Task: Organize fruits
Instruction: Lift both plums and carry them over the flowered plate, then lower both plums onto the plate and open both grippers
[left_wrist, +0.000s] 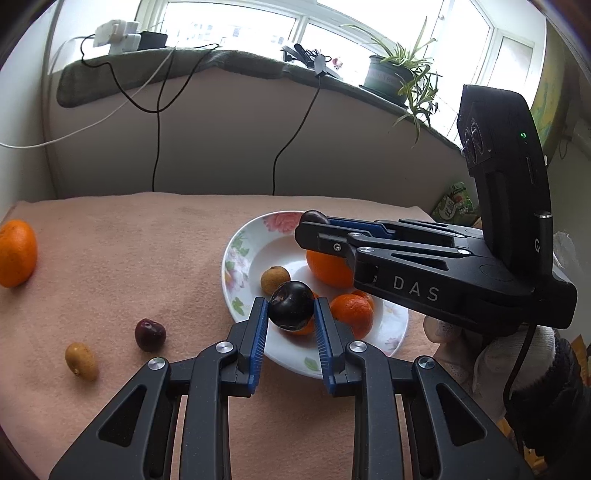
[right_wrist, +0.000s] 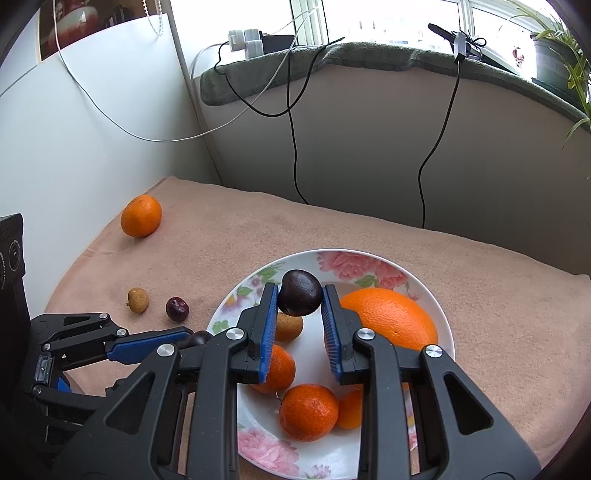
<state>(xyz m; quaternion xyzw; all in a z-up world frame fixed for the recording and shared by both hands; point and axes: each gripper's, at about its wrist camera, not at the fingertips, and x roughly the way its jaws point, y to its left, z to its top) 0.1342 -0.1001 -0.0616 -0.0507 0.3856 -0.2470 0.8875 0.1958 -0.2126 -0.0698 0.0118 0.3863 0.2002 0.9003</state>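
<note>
My left gripper (left_wrist: 290, 308) is shut on a dark plum (left_wrist: 291, 305) just above the near rim of the flowered white plate (left_wrist: 243, 236). My right gripper (right_wrist: 300, 293) is shut on another dark plum (right_wrist: 300, 297) over the plate (right_wrist: 448, 317). The plate holds a large orange (right_wrist: 389, 319), small tangerines (right_wrist: 308, 411) and a brown longan (right_wrist: 290, 326). On the pink cloth to the left lie a tangerine (right_wrist: 141, 215), a longan (right_wrist: 138, 300) and a dark cherry (right_wrist: 177, 308). The right gripper (left_wrist: 314, 221) shows in the left wrist view, the left gripper (right_wrist: 192, 339) in the right wrist view.
A pink cloth (left_wrist: 129, 251) covers the table, which stands against a grey wall under a windowsill with cables (left_wrist: 159, 122) hanging down and a potted plant (left_wrist: 399, 70). A green packet (left_wrist: 456, 203) stands off the table's right end.
</note>
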